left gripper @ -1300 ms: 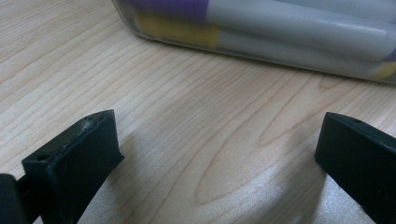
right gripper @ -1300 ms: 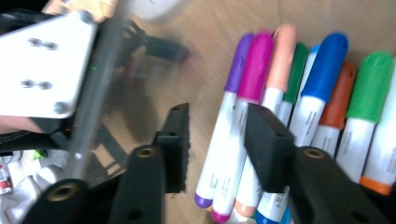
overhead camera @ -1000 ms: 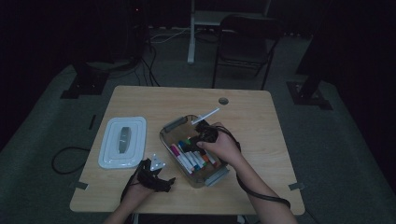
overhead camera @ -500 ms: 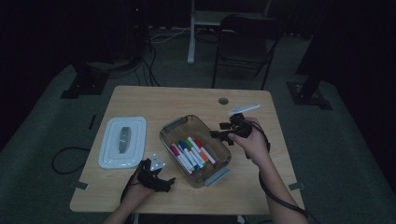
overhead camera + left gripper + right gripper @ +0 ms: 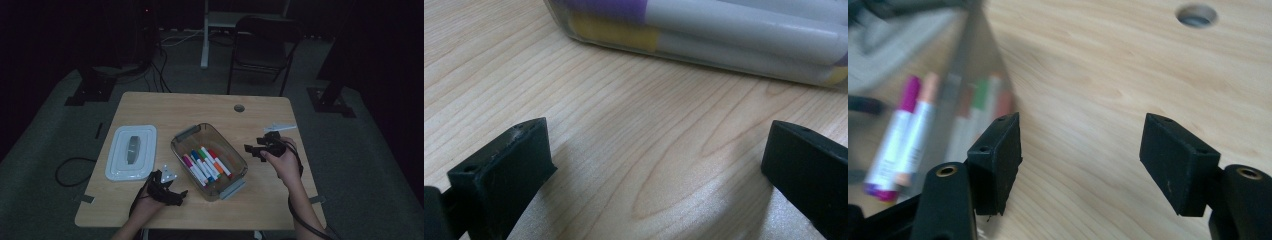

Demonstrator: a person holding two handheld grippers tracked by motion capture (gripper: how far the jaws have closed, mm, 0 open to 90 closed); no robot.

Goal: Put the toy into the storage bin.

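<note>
Markers point(image 5: 206, 164) in clear box point(image 5: 235, 186), centre of high view.
Right gripper point(image 5: 254, 150) empty, jaws just opening wide; left gripper point(image 5: 170, 194) wide, empty. Pls approach the white marker point(image 5: 280, 126) at right slowly.

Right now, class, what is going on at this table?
A person holds a black two-fingered gripper in each hand at a light wooden table. The clear plastic box of coloured markers stands open in the middle, and its white lid lies flat to its left. The right gripper, to the right of the box, has just been opening with nothing between its fingers. The left gripper rests open near the box.
</note>
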